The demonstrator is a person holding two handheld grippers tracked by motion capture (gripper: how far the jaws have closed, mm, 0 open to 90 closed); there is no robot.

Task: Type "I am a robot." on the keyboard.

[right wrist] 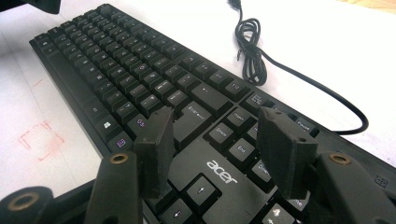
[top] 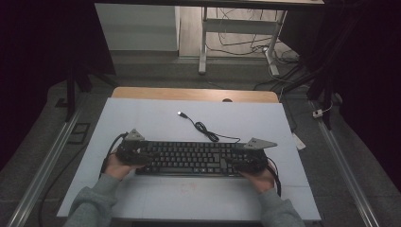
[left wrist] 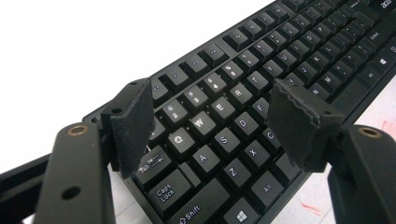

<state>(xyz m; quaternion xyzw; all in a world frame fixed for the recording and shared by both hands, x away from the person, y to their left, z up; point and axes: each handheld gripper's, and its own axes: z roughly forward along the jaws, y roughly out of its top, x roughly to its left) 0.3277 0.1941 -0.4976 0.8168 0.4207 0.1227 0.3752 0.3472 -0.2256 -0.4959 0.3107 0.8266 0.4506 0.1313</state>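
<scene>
With the black keyboard (top: 189, 158) lying flat near the table's (top: 156, 118) front edge, both the left gripper (left wrist: 210, 112) and right gripper (right wrist: 215, 140) are hovering spread-jawed above its ends, gripping nothing yet.

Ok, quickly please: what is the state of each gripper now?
Left gripper: open, above the keyboard's left end, holding nothing.
Right gripper: open, above the keyboard's right end, holding nothing.

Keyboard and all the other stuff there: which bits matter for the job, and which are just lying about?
In use: keyboard, its cable, left claw and right claw, both open over the keys.
Lying about: red marks on the table, desk legs and floor wires behind.
</scene>
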